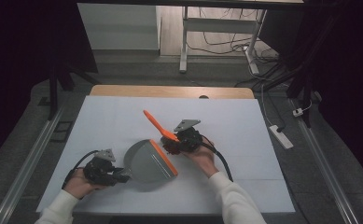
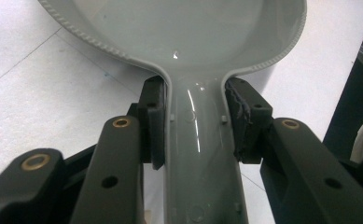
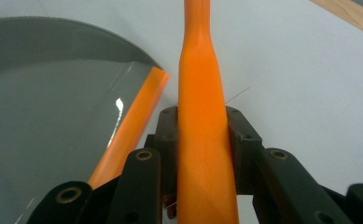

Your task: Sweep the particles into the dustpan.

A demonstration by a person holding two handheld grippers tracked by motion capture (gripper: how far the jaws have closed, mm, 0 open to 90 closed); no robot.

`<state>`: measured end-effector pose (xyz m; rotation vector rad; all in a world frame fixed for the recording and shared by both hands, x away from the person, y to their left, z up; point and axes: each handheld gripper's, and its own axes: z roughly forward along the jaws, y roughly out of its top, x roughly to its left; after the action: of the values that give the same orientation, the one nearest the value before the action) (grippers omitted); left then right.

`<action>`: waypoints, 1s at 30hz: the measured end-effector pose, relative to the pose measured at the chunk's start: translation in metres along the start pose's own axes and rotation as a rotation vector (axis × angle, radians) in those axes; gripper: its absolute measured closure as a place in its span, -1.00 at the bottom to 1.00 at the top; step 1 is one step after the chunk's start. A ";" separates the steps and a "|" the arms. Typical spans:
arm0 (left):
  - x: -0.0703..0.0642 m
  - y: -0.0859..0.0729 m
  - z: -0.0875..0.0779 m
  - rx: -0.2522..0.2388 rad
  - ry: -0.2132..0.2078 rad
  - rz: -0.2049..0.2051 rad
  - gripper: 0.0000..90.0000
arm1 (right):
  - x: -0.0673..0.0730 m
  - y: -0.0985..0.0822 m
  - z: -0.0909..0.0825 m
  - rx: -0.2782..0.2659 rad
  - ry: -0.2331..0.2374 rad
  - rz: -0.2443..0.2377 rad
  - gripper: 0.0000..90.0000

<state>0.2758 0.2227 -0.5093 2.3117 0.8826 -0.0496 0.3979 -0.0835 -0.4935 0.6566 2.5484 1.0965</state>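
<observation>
Two grippers work over a white table point(image 1: 244, 140) with a wooden far edge, grey floor and cables beyond. Left gripper point(image 1: 105, 170) is clamped on the handle of a grey dustpan point(image 1: 149, 161), whose orange-lipped mouth faces right toward the right gripper point(image 1: 181, 140). That one grips an orange brush handle point(image 1: 158, 125), its long axis slanting up-left, away from the person.

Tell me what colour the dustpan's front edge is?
Orange; the dustpan itself is grey. The right gripper view shows it best.
</observation>
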 end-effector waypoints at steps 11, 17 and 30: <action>0.000 0.000 0.000 -0.001 0.002 -0.001 0.37 | 0.008 0.002 0.001 0.003 0.024 -0.021 0.56; 0.000 0.000 0.000 0.000 0.002 0.000 0.37 | 0.013 0.003 0.002 0.001 0.036 -0.029 0.56; -0.001 0.000 0.000 0.001 0.002 -0.001 0.37 | 0.023 0.005 0.003 0.001 0.047 -0.052 0.56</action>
<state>0.2754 0.2223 -0.5093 2.3122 0.8849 -0.0482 0.3814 -0.0667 -0.4934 0.5677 2.5902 1.1056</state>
